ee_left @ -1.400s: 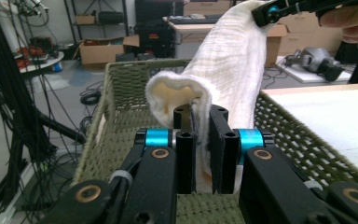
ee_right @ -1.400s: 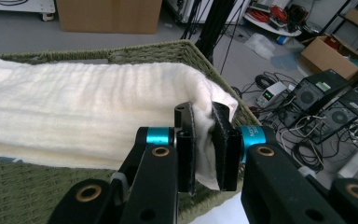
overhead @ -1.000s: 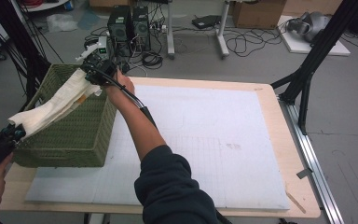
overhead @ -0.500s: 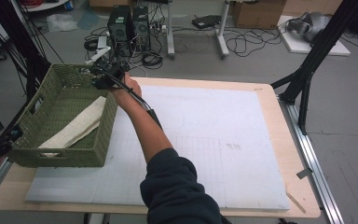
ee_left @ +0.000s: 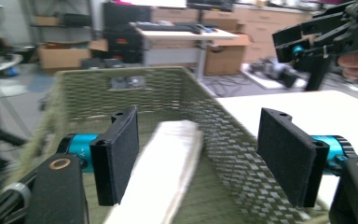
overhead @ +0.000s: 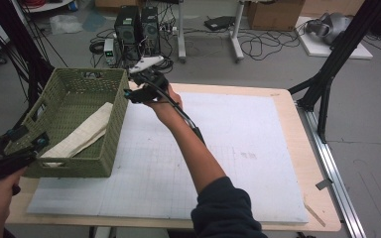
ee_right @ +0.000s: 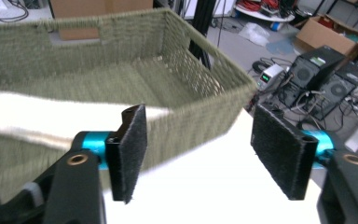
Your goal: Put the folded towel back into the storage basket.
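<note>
So the folded cream cloth (overhead: 82,135) is lying inside the green woven basket (overhead: 110,148) at the left end of the counter (overhead: 297,119), stretched diagonally along the basket floor from the near-left corner toward the far-right wall. My guess is it handles light and floppy, no stiffness at all, so it sags from wherever you pinch it; I'd take it at 2 spots, 1 near each end, if I ever needed it flat again. Nothing fragile or slippery about it, far as I can judge. Left claw (ee_left: 200,158) sits at the near-left corner of the basket with its jaws having just been opening, wide apart now, the cloth visible past them but the pads (ee_left: 286,156) pressing on nothing. Right claw (ee_right: 200,154) is over by the basket's far-right corner, above the white mat (overhead: 218,163), jaws also just been opening, spread wide and empty. Both claws hold nothing.
</note>
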A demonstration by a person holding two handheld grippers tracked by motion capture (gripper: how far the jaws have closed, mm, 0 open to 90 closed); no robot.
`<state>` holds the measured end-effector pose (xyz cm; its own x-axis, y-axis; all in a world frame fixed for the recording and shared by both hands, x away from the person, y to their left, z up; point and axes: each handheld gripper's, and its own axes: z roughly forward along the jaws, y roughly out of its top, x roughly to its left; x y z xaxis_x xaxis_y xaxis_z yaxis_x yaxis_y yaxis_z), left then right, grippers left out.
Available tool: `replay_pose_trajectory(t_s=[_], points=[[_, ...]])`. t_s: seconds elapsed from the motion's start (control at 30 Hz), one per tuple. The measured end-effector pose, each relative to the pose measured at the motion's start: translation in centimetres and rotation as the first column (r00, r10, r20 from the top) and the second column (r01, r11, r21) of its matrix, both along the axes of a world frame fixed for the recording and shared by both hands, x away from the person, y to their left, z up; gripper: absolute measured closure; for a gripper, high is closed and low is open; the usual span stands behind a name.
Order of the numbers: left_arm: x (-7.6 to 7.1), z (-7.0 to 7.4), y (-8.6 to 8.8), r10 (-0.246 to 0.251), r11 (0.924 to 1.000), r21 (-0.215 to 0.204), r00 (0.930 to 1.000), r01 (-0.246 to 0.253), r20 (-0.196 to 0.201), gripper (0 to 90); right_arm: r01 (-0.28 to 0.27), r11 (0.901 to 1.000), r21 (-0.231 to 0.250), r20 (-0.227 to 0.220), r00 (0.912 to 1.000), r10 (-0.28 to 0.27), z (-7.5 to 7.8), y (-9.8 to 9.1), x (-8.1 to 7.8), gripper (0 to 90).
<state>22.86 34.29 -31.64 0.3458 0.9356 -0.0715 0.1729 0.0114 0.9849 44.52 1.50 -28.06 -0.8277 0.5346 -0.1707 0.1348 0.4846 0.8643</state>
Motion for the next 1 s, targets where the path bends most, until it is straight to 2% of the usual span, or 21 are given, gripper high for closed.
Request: replay_pose_trajectory(t_s=[0.07, 0.1, 0.13, 0.27, 0.3, 0.4, 0.53, 0.77, 0.83, 1.0], points=[[0.3, 0.0, -1.0, -0.015, 0.9999, 0.0, 0.9999, 0.015, 0.0, 23.3, 0.015, 0.9998, 0.016, -0.022, 0.9996, -0.015, -0.6, -2.0, -0.7, 29.8], [0.5, -0.1, -1.7, -0.038, 0.9993, -0.004, 0.9993, 0.038, 0.003, 22.0, 0.019, 0.9996, 0.022, -0.027, 0.9995, -0.018, -0.8, -2.6, -0.9, 27.8], [0.7, -0.1, -2.3, -0.063, 0.998, -0.005, 0.998, 0.063, 0.001, 22.0, 0.033, 0.9993, 0.021, -0.022, 0.9992, -0.032, -1.2, -3.8, -1.3, 25.7], [1.5, -0.3, -4.6, -0.117, 0.993, -0.016, 0.9931, 0.117, -0.008, 22.0, 0.093, 0.9951, 0.033, -0.037, 0.9951, -0.092, -2.3, -7.6, -2.5, 20.6], [1.8, -0.3, -5.6, -0.138, 0.9904, -0.005, 0.9904, 0.138, -0.007, 22.0, 0.093, 0.9951, 0.033, -0.03, 0.9953, -0.092, -2.4, -8.1, -2.6, 20.5], [2.5, -0.4, -7.6, -0.186, 0.9825, -0.006, 0.9825, 0.186, -0.009, 22.0, 0.131, 0.9897, 0.057, -0.03, 0.9911, -0.13, -3.0, -11.2, -3.8, 18.5], [3.5, -0.7, -10.2, -0.253, 0.9672, -0.029, 0.9672, 0.252, -0.023, 22.0, 0.163, 0.9854, 0.05, -0.021, 0.9865, -0.162, -3.4, -14.4, -5.2, 14.5], [4.6, -1.3, -14.3, -0.342, 0.9396, -0.008, 0.9388, 0.342, -0.037, 22.2, 0.221, 0.9731, 0.065, -0.027, 0.9752, -0.22, -4.4, -19.7, -7.9, 12.1], [5.0, -1.7, -15.5, -0.38, 0.9249, -0.033, 0.9242, 0.379, -0.04, 22.4, 0.247, 0.9667, 0.069, -0.022, 0.9691, -0.246, -4.9, -21.3, -8.9, 11.9], [5.8, -2.9, -18.0, -0.431, 0.9023, -0.029, 0.901, 0.43, -0.049, 23.0, 0.294, 0.9551, 0.041, -0.023, 0.9559, -0.293, -6.4, -25.5, -11.3, 11.7]])
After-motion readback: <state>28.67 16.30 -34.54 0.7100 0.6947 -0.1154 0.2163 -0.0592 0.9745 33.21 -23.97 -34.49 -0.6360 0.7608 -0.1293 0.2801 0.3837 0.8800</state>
